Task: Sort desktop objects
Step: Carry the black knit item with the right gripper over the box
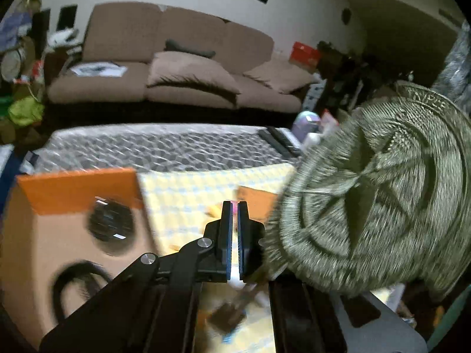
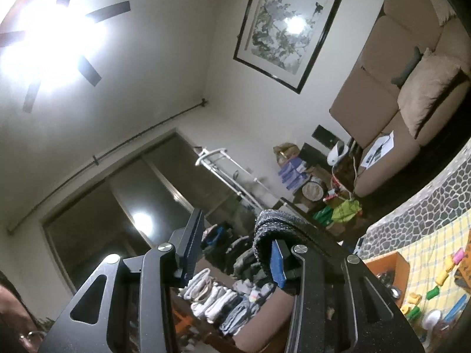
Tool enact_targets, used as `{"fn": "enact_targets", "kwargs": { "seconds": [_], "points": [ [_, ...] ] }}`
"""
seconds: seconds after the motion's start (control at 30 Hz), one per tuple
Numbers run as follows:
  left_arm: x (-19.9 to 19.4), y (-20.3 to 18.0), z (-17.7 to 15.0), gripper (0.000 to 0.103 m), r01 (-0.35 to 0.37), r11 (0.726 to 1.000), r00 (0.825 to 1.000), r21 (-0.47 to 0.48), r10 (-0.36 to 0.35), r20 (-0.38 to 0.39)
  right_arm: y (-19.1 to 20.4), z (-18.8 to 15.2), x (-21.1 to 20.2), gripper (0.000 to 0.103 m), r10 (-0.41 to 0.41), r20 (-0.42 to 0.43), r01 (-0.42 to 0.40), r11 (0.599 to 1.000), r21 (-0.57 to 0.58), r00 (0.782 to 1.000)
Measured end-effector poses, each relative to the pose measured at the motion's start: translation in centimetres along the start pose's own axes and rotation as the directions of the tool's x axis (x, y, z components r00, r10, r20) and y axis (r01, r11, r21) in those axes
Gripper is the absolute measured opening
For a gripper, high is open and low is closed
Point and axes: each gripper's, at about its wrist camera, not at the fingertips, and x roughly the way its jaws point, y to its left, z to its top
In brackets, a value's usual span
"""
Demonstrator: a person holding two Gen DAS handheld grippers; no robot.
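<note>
Left gripper (image 1: 234, 206): jaws together, nothing between them, over the yellow checked cloth (image 1: 188, 194). Orange box (image 1: 79, 191) lies to its left, a dark round object (image 1: 110, 225) inside; view blurred. Knitted grey-green cap (image 1: 379, 194) hangs just right of the gripper. Right gripper (image 2: 235, 247): jaws apart, the cap's knitted edge (image 2: 282, 223) draped over one finger, raised well above the cloth.

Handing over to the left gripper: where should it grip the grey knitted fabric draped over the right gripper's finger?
Probably pinch the thick rolled edge of the grey knitted fabric where it arches over the fingertip, coming from beyond the tip: it hangs hooked on one finger of the open right gripper.
</note>
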Motion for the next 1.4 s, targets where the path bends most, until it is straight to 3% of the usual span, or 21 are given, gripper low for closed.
{"fn": "enact_targets", "kwargs": {
  "seconds": [0.2,0.3,0.4,0.57,0.7,1.0,1.3,1.4],
  "points": [
    [-4.5,3.5,2.3,0.003,-0.100,0.995,0.995,0.030,0.099,0.024,-1.0,-1.3,2.8,0.042,0.019,-0.016,-0.019,1.000,0.022,1.000],
    [-5.8,6.0,3.3,0.003,-0.181,0.982,0.983,0.045,0.181,0.018,-1.8,-2.4,4.8,0.042,-0.004,-0.045,0.005,1.000,0.023,0.999],
    [-5.7,8.7,3.8,0.003,-0.212,0.977,0.977,0.021,0.212,0.004,-3.1,-3.9,7.2,0.042,-0.047,-0.096,0.049,0.999,0.018,0.994],
    [-3.8,13.5,4.1,0.003,-0.256,0.966,0.966,-0.035,0.254,-0.049,-6.1,-6.6,11.7,0.042,-0.119,-0.198,0.128,0.991,0.030,0.973],
    [-2.4,15.8,3.6,0.002,-0.289,0.956,0.955,-0.046,0.284,-0.088,-9.6,-8.8,15.9,0.042,-0.167,-0.293,0.187,0.981,0.042,0.942],
    [1.1,19.4,2.3,0.002,-0.353,0.935,0.927,-0.038,0.344,-0.151,-20.4,-13.9,24.6,0.042,-0.266,-0.521,0.357,0.931,0.081,0.811],
    [4.4,22.0,1.3,0.003,-0.449,0.893,0.872,-0.007,0.437,-0.219,-27.9,-17.3,29.9,0.042,-0.384,-0.654,0.519,0.854,0.015,0.652],
    [4.5,22.8,1.0,0.014,-0.492,0.870,0.851,-0.019,0.477,-0.219,-29.6,-17.9,30.9,0.042,-0.432,-0.685,0.571,0.820,-0.028,0.587]
  ]
}}
